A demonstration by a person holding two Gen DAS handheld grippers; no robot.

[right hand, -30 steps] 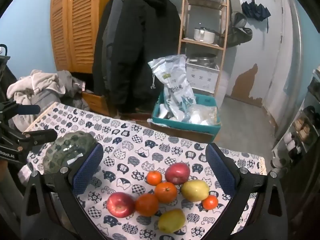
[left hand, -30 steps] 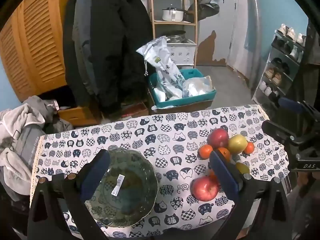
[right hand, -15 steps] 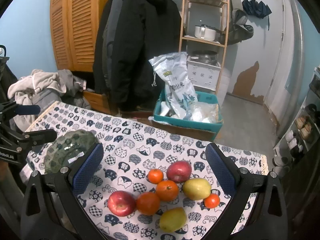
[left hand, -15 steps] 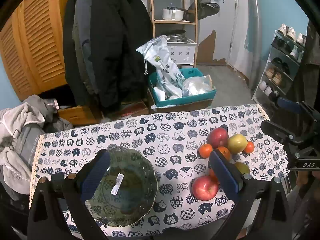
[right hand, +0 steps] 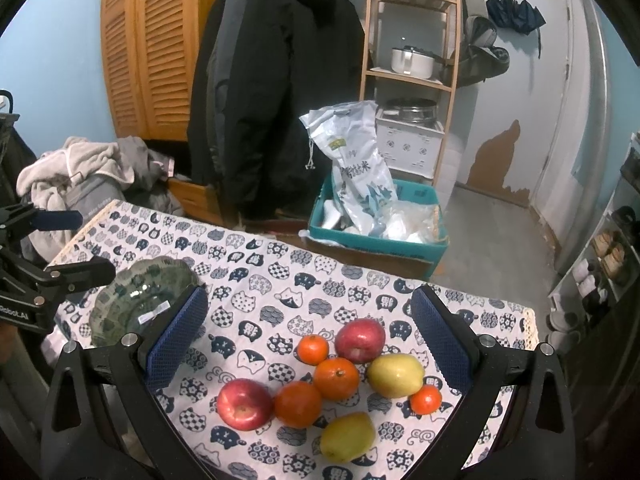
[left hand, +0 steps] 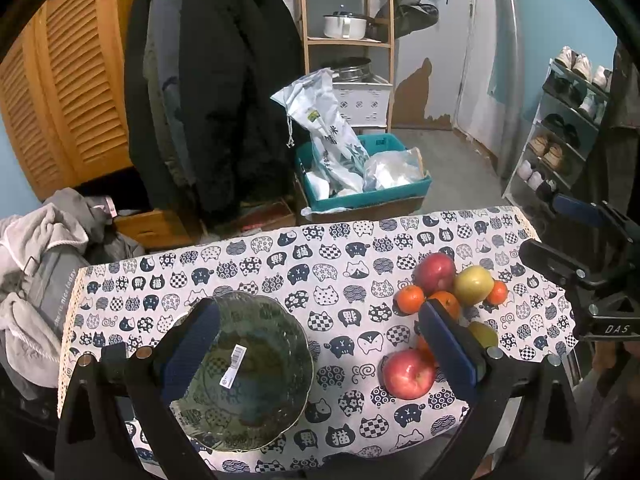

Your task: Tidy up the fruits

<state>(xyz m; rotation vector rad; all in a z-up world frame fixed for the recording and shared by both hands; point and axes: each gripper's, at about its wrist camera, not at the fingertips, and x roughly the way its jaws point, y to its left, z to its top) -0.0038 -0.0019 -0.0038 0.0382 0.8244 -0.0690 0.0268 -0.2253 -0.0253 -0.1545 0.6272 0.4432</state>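
A green glass bowl point(left hand: 244, 372) with a white label sits on the cat-print cloth at the left, also in the right wrist view point(right hand: 136, 300). Several fruits lie in a cluster at the right: two red apples point(right hand: 245, 403) point(right hand: 360, 340), oranges point(right hand: 336, 378), two yellow pears point(right hand: 396, 375) and small tangerines point(right hand: 426, 399). My left gripper point(left hand: 320, 344) is open above the bowl and the cloth. My right gripper point(right hand: 308, 340) is open and empty above the fruit cluster.
The cloth-covered table point(left hand: 320, 248) ends just beyond the fruits. Behind it stand a teal box with bags point(left hand: 360, 184), hanging coats point(left hand: 216, 92), a wooden shelf point(left hand: 344, 40) and a shoe rack point(left hand: 568, 120). Clothes point(left hand: 36, 264) pile at the left.
Both grippers have drifted slightly; the right one has moved a little lower and closer over the fruits. Nothing on the table has moved.
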